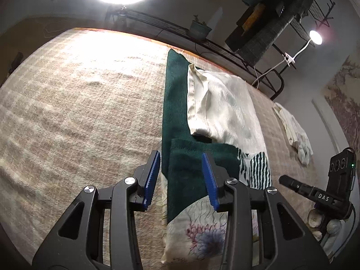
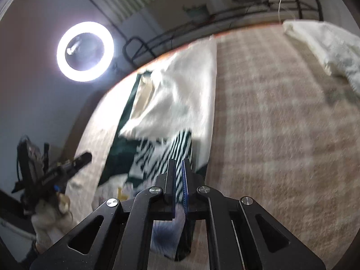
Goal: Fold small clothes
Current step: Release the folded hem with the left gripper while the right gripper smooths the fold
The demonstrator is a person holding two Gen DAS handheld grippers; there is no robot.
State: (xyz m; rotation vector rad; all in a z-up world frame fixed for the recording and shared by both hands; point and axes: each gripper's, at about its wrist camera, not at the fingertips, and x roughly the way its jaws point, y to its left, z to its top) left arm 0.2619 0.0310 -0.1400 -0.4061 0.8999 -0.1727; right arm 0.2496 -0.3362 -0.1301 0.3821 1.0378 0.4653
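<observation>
While the right gripper (image 2: 180, 180) pinches patterned cloth (image 2: 166, 231), white garment (image 2: 333, 51) lies apart.

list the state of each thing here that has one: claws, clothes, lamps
left claw: open, holding nothing
right claw: shut on the patterned cloth
dark green garment: spread flat, near end folded over
white garment: lying wrinkled on the green one
ring light: on
small lamp: on
</observation>
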